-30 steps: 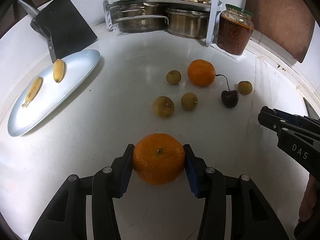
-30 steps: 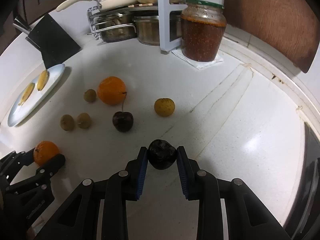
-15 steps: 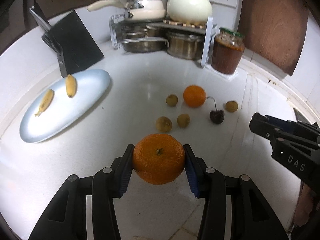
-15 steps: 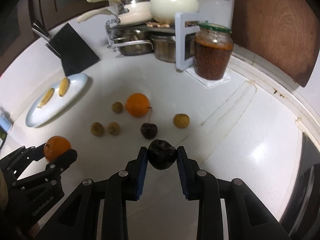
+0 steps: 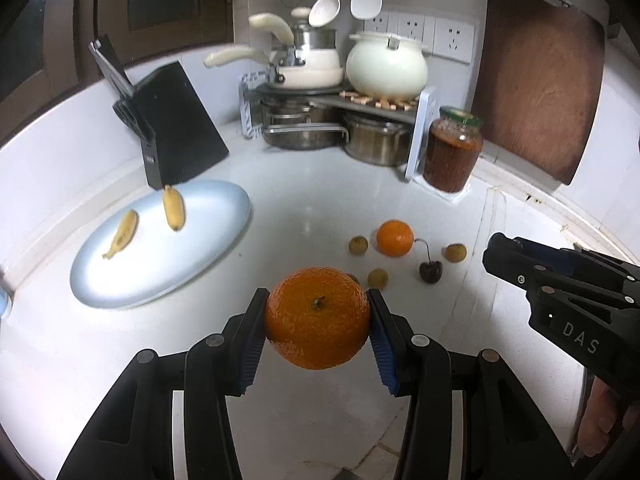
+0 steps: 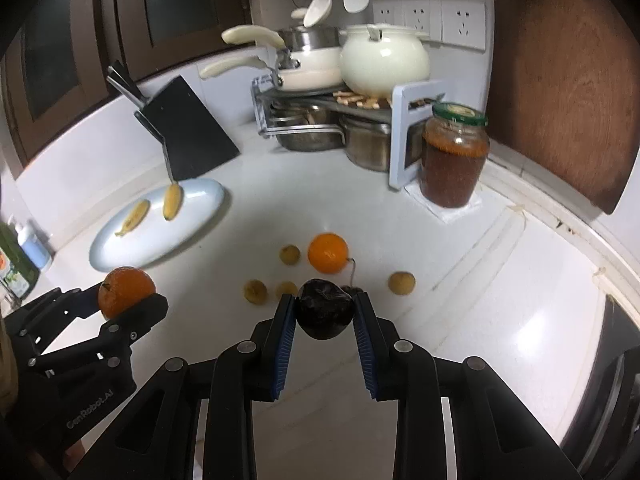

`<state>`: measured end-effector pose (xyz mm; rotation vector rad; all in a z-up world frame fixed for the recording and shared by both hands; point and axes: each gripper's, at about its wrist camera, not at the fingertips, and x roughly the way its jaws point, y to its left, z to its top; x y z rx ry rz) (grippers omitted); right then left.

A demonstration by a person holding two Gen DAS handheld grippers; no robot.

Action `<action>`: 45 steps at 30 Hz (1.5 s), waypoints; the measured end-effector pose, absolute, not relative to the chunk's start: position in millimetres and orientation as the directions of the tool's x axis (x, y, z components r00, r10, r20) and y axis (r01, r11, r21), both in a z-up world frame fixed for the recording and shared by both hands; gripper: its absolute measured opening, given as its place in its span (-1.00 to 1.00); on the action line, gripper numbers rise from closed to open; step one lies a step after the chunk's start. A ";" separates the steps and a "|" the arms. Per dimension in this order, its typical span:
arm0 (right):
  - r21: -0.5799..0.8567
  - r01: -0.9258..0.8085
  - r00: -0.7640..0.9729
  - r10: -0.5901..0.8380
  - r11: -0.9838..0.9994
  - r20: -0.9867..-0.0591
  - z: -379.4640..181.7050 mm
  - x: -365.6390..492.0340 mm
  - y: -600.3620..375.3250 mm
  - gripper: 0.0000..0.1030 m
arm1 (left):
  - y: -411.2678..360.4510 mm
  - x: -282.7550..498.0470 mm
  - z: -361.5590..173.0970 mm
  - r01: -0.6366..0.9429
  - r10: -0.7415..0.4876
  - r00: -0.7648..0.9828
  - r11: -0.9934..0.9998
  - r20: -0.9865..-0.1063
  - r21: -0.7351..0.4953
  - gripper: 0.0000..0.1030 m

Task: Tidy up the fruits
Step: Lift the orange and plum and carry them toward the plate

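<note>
My left gripper (image 5: 318, 318) is shut on an orange (image 5: 318, 317) and holds it well above the white counter; it also shows in the right wrist view (image 6: 126, 291). My right gripper (image 6: 324, 314) is shut on a dark wrinkled fruit (image 6: 324, 314), also raised. A pale blue oval plate (image 5: 200, 256) with two small bananas (image 5: 174, 212) lies at the left. On the counter lie a second orange (image 5: 395, 237), a cherry (image 5: 431, 271) and several small yellow-brown fruits (image 5: 358, 245).
A black knife block (image 5: 176, 148) stands behind the plate. A rack with pots (image 5: 332, 128) and a jar of red paste (image 5: 452, 156) stand at the back. A wooden board (image 5: 540, 80) leans at the right. Bottles (image 6: 24, 252) stand at the far left.
Both grippers have risen away from the counter with their fruits held. The loose fruits and plate look smaller and farther, and more of the back wall shows.
</note>
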<state>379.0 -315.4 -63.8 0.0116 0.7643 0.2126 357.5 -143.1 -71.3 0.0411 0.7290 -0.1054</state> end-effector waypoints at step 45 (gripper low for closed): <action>0.153 -0.402 0.720 0.415 0.903 -0.556 -4.1 437.3 -154.2 -0.41 | 4.8 380.1 -3.4 -0.080 0.122 0.859 0.991 -0.498 0.103 -0.09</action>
